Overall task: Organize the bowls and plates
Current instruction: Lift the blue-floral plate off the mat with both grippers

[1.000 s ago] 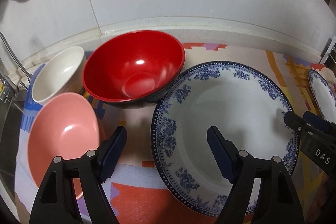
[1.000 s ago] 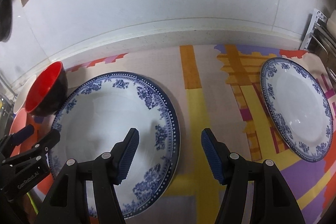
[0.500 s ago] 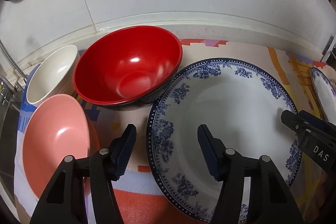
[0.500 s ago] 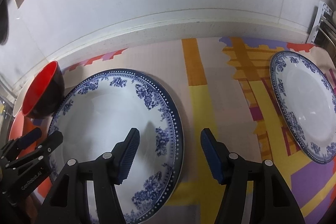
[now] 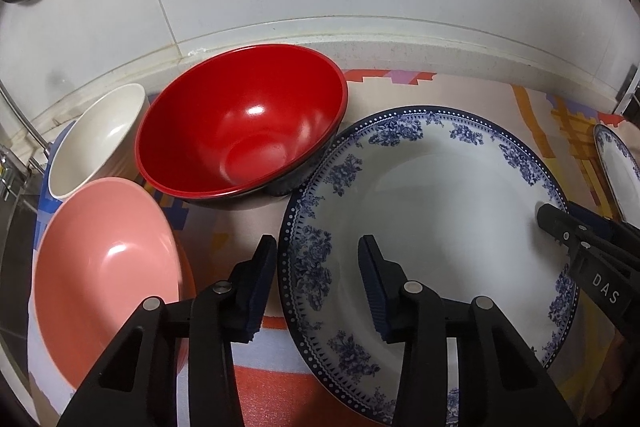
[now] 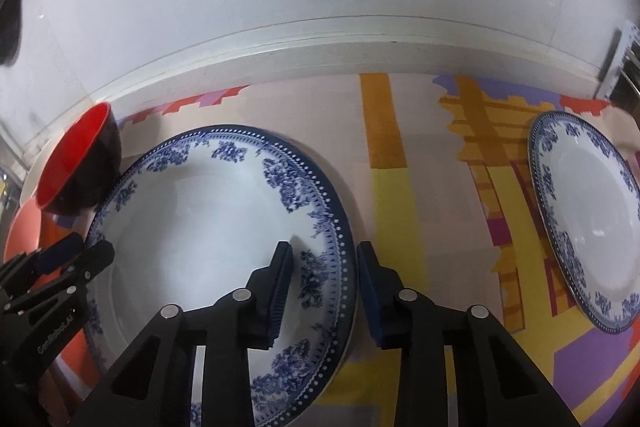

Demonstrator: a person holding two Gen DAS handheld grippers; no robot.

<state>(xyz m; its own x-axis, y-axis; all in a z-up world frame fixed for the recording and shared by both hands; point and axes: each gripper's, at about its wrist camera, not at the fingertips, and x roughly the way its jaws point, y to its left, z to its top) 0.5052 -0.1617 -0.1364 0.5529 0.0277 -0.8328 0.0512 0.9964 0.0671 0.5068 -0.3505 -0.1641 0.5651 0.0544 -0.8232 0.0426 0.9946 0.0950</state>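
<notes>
We list the big plate (image 5: 432, 227) — left gripper (image 5: 318, 287) and right gripper (image 6: 324, 287) each straddle a rim, jaws just closing, not yet pinching; red bowl (image 5: 244, 131) beside it.

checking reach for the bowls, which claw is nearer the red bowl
Left. The left claw straddles the big plate's rim on the side by the red bowl; the right claw straddles the far rim.
</notes>
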